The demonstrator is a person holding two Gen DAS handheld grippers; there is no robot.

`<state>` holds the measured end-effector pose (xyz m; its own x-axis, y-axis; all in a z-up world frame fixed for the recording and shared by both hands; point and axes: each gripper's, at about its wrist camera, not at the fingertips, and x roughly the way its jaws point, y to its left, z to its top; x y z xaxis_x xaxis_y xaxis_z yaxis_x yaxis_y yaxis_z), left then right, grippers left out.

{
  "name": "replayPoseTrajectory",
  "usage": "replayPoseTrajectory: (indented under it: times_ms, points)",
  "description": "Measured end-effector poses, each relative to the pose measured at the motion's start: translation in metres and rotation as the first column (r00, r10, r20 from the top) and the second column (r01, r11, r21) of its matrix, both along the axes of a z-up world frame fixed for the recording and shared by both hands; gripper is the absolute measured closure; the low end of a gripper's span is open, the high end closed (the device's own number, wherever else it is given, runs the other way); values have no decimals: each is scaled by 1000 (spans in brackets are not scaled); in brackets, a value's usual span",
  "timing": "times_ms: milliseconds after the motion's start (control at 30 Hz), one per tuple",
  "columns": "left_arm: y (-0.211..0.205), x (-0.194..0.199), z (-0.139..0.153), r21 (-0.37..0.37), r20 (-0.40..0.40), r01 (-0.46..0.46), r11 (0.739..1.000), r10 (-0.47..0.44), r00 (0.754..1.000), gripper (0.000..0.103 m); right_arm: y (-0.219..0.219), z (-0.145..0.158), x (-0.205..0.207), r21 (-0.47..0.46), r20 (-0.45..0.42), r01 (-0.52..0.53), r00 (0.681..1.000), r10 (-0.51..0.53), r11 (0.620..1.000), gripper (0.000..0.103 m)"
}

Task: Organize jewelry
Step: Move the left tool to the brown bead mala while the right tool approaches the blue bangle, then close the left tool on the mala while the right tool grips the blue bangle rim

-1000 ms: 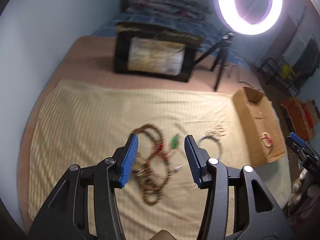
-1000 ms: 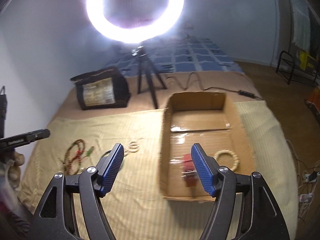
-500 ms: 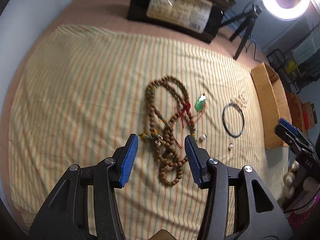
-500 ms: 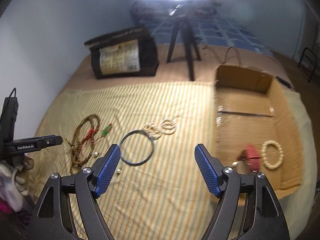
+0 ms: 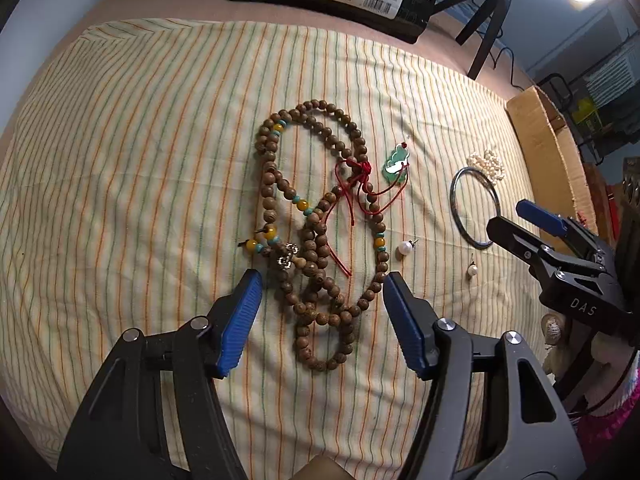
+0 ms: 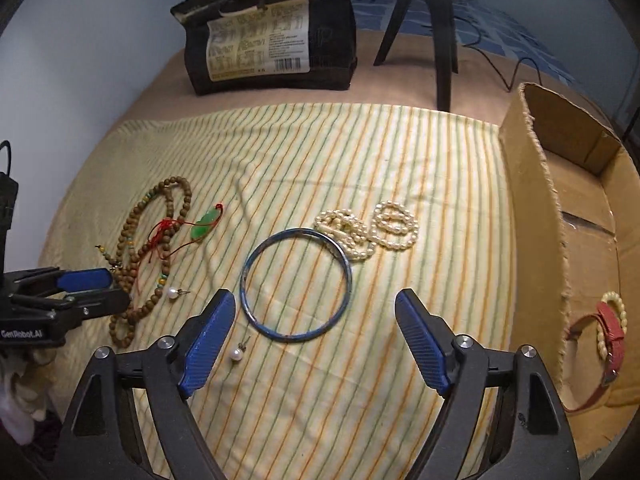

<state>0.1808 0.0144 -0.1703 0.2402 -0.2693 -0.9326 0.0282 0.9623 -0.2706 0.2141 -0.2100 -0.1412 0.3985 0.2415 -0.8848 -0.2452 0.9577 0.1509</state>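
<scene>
The brown bead necklace (image 5: 320, 236) is lying between the wide-apart fingers of the left gripper (image 5: 322, 322), and nothing is being held. The blue bangle (image 6: 296, 284) is lying just ahead of the right gripper (image 6: 314, 340), also spread apart and empty. In the cardboard box (image 6: 536, 216) to its right, two things are already being kept: one red watch (image 6: 604, 344) and one cream bead bracelet (image 6: 618, 308). Still being left on the striped cloth (image 6: 360, 152): one necklace, one green pendant (image 5: 397, 160), one bangle, two pearl earrings (image 6: 237, 354), and a pile of pearl bracelets (image 6: 368, 228), whose count cannot be told.

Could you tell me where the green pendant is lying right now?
The green pendant lies on the striped cloth, just right of the wooden bead necklace, left of the bangle.
</scene>
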Motion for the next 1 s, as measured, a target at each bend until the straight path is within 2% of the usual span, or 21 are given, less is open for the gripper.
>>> replayPoseTrajectory:
  times_ms: [167,333,600,733,900,967,1000]
  points:
    - [-18,0,-1,53,15,32,998,-33,999,29,8,-3,0,-28,2,-21,1000,22,999,21]
    - [-40,2,-9,170,26,66,983,-72,997,27,20,-8,-1,-77,6,-63,998,63,995,20]
    - [-46,10,-17,209,39,54,976,-63,997,28,27,-13,2,-107,4,-78,997,79,991,20]
    - [-39,14,-17,206,47,38,978,-49,998,37,33,-15,3,-115,0,-89,996,89,989,19]
    - [-35,15,-17,188,51,36,982,-47,998,41,38,-24,8,-126,-17,-93,996,92,988,17]
    - [-33,14,-14,205,65,29,978,-43,997,59,36,-25,11,-121,-21,-84,996,82,989,17]
    - [-30,14,-14,201,67,25,979,-39,997,62,35,-26,12,-119,-22,-80,997,78,990,17]
